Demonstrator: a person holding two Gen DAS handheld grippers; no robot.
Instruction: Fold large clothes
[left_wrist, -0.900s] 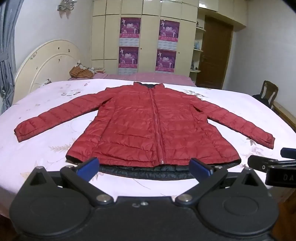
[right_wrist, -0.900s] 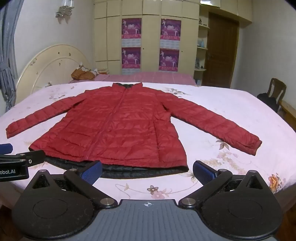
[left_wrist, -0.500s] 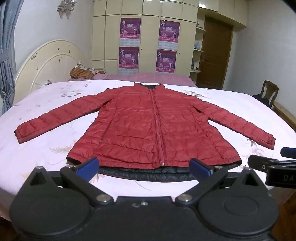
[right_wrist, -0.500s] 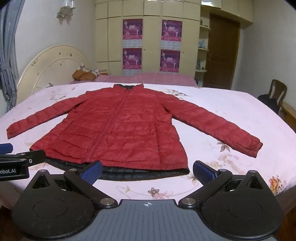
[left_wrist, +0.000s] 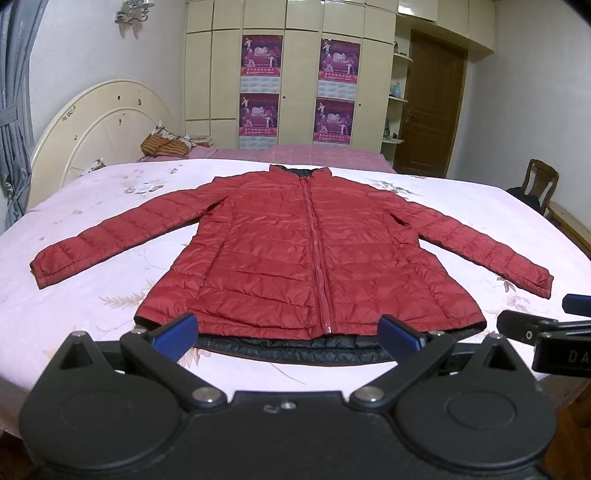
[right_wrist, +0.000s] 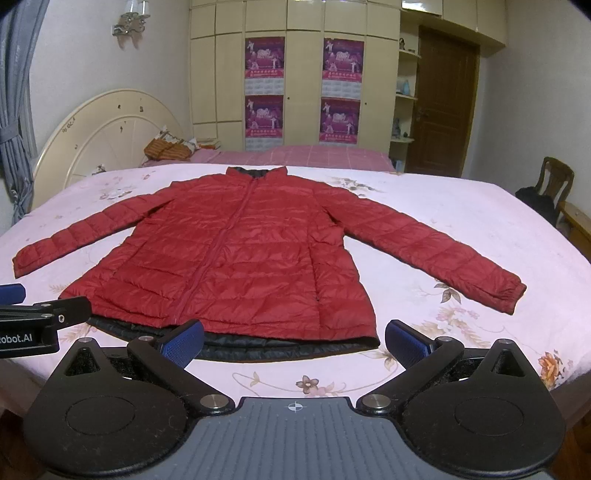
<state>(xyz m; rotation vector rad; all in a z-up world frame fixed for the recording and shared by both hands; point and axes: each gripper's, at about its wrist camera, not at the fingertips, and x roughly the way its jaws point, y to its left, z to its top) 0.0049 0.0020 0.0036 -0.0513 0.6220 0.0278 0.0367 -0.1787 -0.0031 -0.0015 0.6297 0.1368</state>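
A red quilted puffer jacket (left_wrist: 303, 254) lies flat on the bed, zipped, front up, both sleeves spread out, with its black lining showing along the hem. It also shows in the right wrist view (right_wrist: 236, 258). My left gripper (left_wrist: 288, 338) is open and empty just before the hem's middle. My right gripper (right_wrist: 293, 341) is open and empty before the hem's right corner. Each gripper shows at the side edge of the other's view.
The bed has a pink floral sheet (left_wrist: 461, 206) and a cream round headboard (left_wrist: 99, 122) at the left. A folded brown cloth (left_wrist: 164, 146) lies at the far side. A wooden chair (left_wrist: 539, 184) stands at the right, and wardrobes and a door behind.
Both grippers have drifted slightly back and up from the bed; the jacket sits a little lower and smaller in view. The jacket has not moved.
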